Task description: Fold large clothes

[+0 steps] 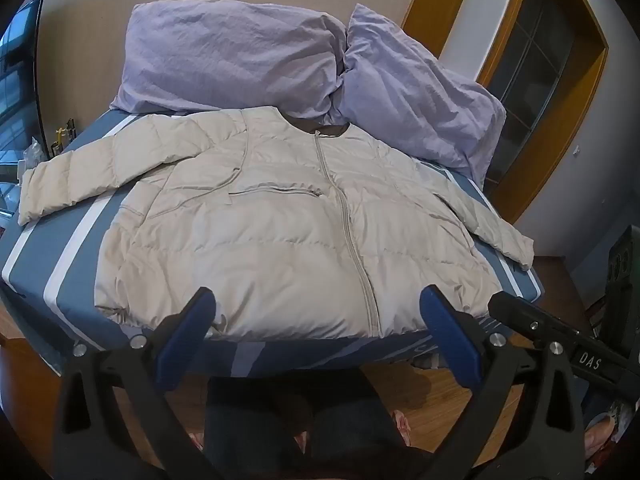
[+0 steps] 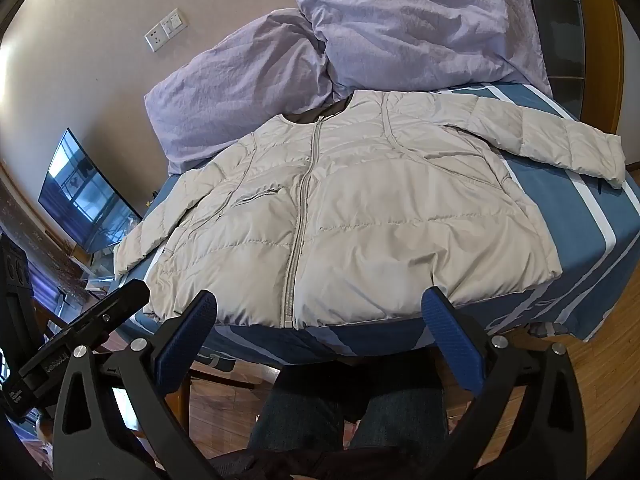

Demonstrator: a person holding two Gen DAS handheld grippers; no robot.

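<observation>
jacket (image 1: 280,232) collar partly behind pillows (image 1: 240,44)

"DAS" on right gripper (image 1: 516,312) body label; other print unreadable.

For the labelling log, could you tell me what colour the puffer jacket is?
The jacket is pale beige, nearly cream, with a matching zip; the right wrist view shows it best.

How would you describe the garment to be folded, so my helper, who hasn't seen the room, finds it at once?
Start at the bed with the blue, white-striped sheet. Below the two lilac pillows at its head lies a cream puffer jacket, spread flat, front up, zipped, sleeves out to the sides. It is the only quilted, pale beige thing on the bed.
</observation>
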